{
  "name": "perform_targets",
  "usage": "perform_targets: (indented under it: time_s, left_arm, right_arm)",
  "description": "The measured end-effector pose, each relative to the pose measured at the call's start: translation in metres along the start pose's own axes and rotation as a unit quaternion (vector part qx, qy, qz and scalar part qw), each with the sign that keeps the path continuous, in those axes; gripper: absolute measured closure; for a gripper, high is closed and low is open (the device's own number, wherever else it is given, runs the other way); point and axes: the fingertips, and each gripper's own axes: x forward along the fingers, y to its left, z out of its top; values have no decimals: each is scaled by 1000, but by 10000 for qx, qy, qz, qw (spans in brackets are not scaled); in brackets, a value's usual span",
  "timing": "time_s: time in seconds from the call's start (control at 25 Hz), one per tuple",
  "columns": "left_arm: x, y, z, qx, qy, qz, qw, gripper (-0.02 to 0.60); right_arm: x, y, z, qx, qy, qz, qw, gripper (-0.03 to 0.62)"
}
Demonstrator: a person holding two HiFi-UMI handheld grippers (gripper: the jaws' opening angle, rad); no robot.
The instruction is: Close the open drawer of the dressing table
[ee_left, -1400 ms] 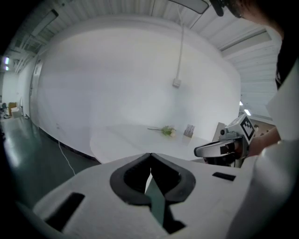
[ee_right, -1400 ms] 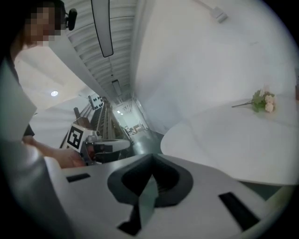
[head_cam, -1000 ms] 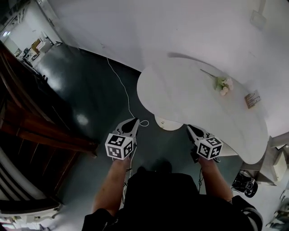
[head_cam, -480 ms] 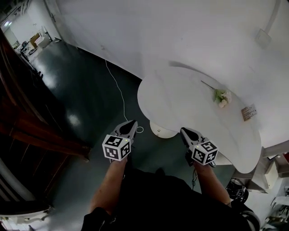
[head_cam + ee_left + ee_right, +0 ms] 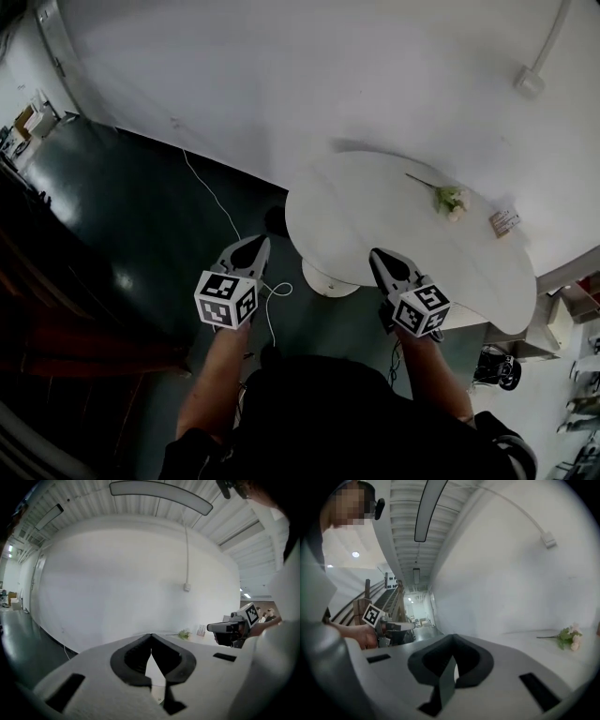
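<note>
Dark floor [image 5: 141, 206] lies beneath left claw [image 5: 258, 243] and right claw [image 5: 379, 256], both closed empty; dressing table [image 5: 375, 216] ahead, drawer probably light and rigid: push its front.

Desk [image 5: 375, 211] top mostly bare ahead of my right gripper [image 5: 379, 255]: room to pass. Flower [image 5: 451, 199] and small card [image 5: 503, 222] sit near far right edge. Wall [image 5: 281, 75] close behind desk. Ahead of my left gripper [image 5: 257, 242]: open floor [image 5: 131, 216], thin cable [image 5: 225, 214] across it. Desk pedestal [image 5: 328, 279] under near left edge.
</note>
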Motion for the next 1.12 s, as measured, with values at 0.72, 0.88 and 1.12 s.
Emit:
perform_targets:
  time_s: [0.72, 0.88, 1.12]
  left_arm:
    - [21, -8, 43, 194, -160, -1180, 9927, 572]
    - [24, -23, 42, 242, -140, -1171, 9927, 572]
    - [34, -42, 43, 253, -135, -996, 9946, 572]
  right_arm:
    - [-46, 16, 39, -15, -816, -1367, 9872, 592]
    - [-60, 3, 42, -106, -879, -1347, 9869, 592]
    - [-69, -15, 36, -65, -841, -1135, 9899, 592]
